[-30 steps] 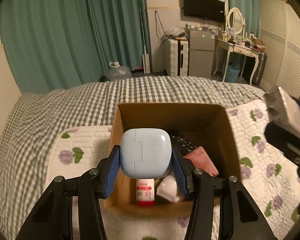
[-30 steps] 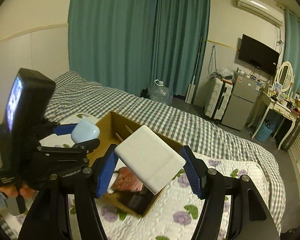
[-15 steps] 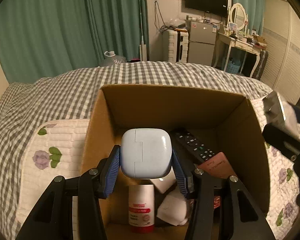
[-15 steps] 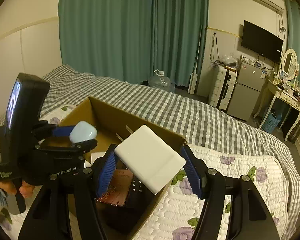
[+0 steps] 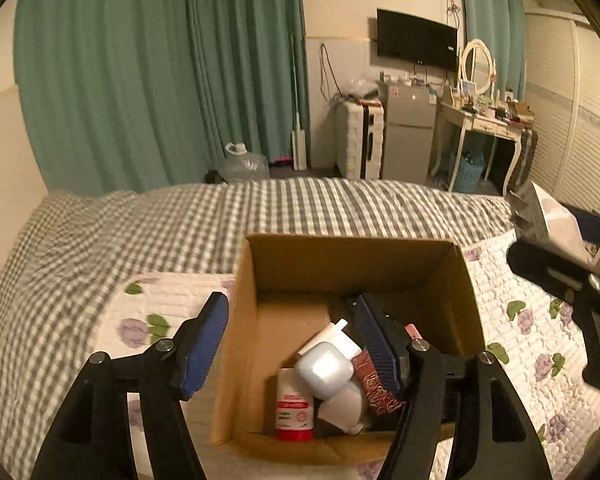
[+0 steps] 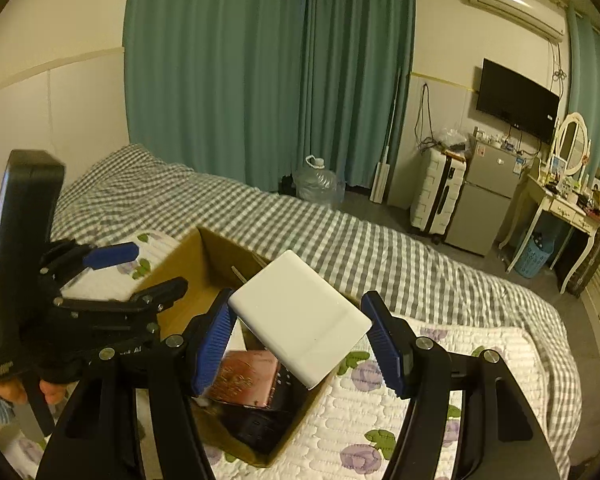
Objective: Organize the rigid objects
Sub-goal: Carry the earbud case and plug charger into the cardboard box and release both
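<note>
I see my left gripper (image 5: 292, 350) wide open above the box (image 5: 340, 256), with nothing between its fingers; the pale blue case (image 5: 324, 368) lies inside the box, on top of a white charger (image 5: 332, 336) and beside a red-capped bottle (image 5: 294, 408). My right gripper (image 6: 300, 344) is closed on a white block (image 6: 300, 322), which is tilted and is held over the right rim of the box. The box stands on a flowered quilt (image 6: 440, 396) on the bed.
</note>
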{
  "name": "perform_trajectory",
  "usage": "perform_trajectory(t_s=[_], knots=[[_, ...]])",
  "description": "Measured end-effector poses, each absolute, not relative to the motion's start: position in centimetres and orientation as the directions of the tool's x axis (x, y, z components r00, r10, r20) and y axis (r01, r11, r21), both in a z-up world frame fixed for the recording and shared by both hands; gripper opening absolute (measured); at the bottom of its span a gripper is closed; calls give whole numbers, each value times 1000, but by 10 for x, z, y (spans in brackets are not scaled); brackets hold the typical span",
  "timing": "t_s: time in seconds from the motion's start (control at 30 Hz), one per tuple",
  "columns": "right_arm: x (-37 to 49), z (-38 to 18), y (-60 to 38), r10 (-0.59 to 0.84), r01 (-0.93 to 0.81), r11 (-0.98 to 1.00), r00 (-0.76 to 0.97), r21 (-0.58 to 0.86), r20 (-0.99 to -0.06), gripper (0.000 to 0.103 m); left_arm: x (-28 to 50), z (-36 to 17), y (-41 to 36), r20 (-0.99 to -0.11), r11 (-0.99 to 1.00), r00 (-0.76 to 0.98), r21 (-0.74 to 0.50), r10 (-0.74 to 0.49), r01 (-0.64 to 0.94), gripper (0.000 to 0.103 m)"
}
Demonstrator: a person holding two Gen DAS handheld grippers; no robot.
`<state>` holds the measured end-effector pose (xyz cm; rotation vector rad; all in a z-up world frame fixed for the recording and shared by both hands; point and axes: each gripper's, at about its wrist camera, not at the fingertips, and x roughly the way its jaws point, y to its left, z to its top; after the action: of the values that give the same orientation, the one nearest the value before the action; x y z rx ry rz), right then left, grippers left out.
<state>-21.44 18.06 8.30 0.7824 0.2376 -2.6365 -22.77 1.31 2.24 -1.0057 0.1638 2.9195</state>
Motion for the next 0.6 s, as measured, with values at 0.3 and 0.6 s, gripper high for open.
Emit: perform_trajectory(t_s=[0.3,0.6], knots=[[-232,84,146,-332,431,-902,-742,-35,-582,64,-216,26,-15,-579,-990,-815,130,-32,-54,71],[-280,23,103,-300,452,-890,-688,-66,-661,64,-240,-6,-30,-605,-995,-796,98,-31,-36,71]])
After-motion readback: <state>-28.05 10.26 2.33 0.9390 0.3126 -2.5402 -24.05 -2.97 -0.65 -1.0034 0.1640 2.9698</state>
